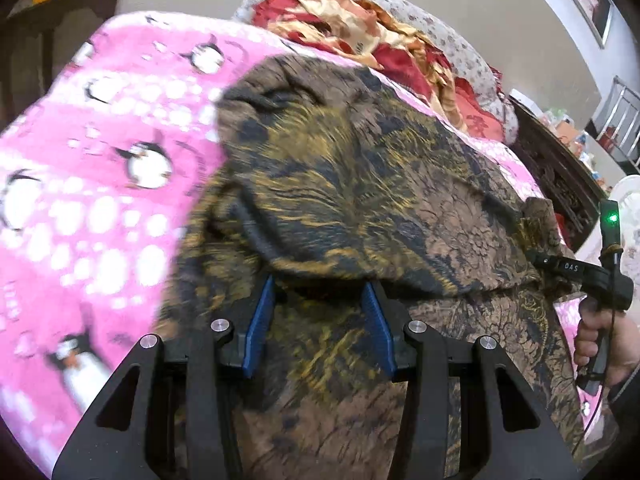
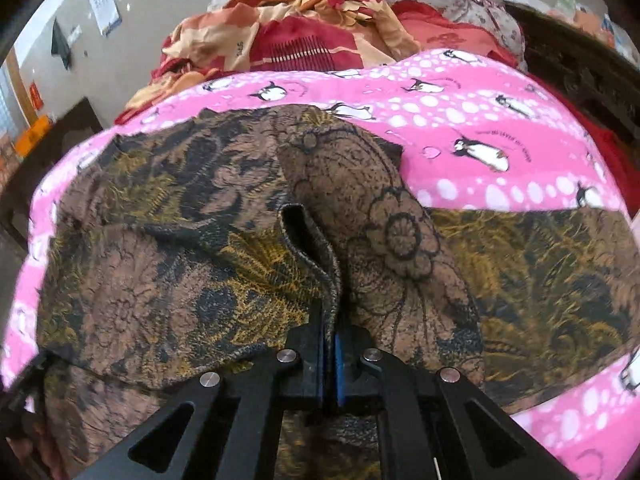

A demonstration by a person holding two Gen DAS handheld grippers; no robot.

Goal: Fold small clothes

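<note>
Pink penguin blanket (image 2: 460, 128) under a rumpled brown floral garment (image 2: 168, 208), red bedding (image 2: 304, 40) behind; right gripper (image 2: 331, 320) pinches its hem, left gripper (image 1: 320, 300) spread, fold draped over its tips.

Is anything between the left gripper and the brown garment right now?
Nothing visible. The left gripper stands open directly over the brown patterned garment, its fingertips under a raised fold. The right gripper is already shut on a garment edge.

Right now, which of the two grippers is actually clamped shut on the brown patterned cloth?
The right gripper: its jaws pinch an edge of the brown patterned cloth. The left gripper stands apart, jaws spread.
</note>
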